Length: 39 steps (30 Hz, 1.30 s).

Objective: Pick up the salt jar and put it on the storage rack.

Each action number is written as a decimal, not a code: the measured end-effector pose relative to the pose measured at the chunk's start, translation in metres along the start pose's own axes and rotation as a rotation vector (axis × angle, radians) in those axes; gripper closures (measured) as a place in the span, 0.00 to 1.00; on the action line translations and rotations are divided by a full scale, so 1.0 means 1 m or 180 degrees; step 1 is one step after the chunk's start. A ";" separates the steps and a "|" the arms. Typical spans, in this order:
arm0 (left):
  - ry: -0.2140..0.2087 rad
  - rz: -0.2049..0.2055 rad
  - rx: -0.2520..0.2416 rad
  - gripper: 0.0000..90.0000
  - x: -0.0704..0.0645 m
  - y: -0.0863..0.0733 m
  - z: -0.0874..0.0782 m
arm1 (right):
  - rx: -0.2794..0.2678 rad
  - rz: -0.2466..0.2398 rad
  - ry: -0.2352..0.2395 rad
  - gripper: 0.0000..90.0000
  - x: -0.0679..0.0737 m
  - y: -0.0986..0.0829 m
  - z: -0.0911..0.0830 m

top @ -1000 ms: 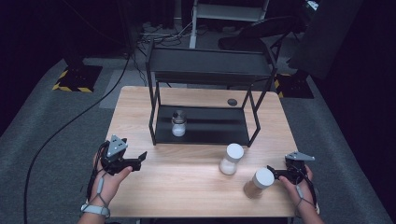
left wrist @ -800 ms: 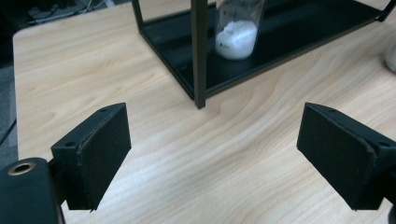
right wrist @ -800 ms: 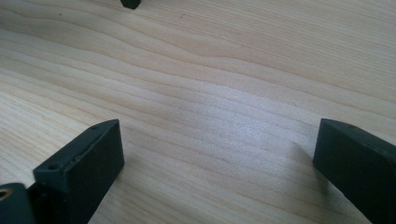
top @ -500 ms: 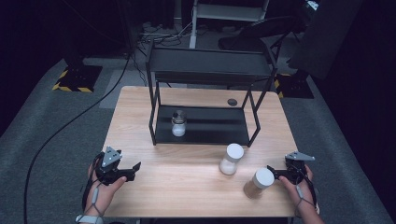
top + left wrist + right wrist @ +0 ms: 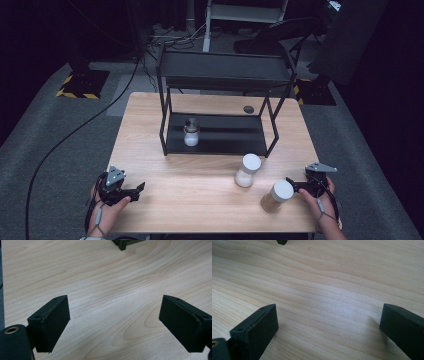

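near jar [image 5: 276, 196]: white-lidded, pale stuff inside, standing at the front right of the worktop [image 5: 200, 200] — just beside the right tongs [image 5: 292, 186], apart from them as far as I can tell
handling guess: looks like a small rigid jar, smooth sides, probably light-ish; could tip or slide if nudged at the lid
where to grab: I'd pinch the body below the lid, not the cap itself
second jar [image 5: 247, 170]: same sort, a bit further in, near the rack [image 5: 220, 100]
little jar on rack [image 5: 191, 132]: dark lid, sits on the lower shelf
right tongs: spread wide, nothing between them — bare wood in the right gripper view
left tongs [image 5: 134, 190]: also spread wide and empty, at the front left, well apart from every jar
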<state>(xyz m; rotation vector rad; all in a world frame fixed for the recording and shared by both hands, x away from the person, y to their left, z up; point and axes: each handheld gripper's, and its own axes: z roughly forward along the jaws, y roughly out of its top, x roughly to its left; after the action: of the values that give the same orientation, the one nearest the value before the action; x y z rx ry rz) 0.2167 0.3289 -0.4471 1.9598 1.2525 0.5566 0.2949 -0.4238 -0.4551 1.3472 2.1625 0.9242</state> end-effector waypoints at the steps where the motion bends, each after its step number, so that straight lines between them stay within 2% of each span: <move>1: -0.0003 -0.0007 0.0005 0.10 0.000 -0.001 0.000 | 0.0001 0.0002 0.0000 0.02 0.000 0.000 0.000; 9: -0.0007 0.0005 0.0106 0.10 0.004 -0.009 0.005 | 0.0000 0.0002 0.0000 0.02 0.000 0.000 0.000; 15: 0.0027 0.0035 0.0288 0.09 0.004 -0.005 0.007 | 0.0000 0.0001 0.0000 0.02 0.000 0.000 0.000; 39: 0.0047 0.0004 0.0315 0.04 0.001 -0.003 0.009 | 0.0001 0.0000 0.0001 0.02 0.000 0.000 0.000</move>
<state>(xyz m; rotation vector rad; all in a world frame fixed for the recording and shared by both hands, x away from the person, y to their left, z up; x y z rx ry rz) 0.2217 0.3277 -0.4555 2.0414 1.3105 0.5194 0.2948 -0.4239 -0.4550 1.3474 2.1630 0.9241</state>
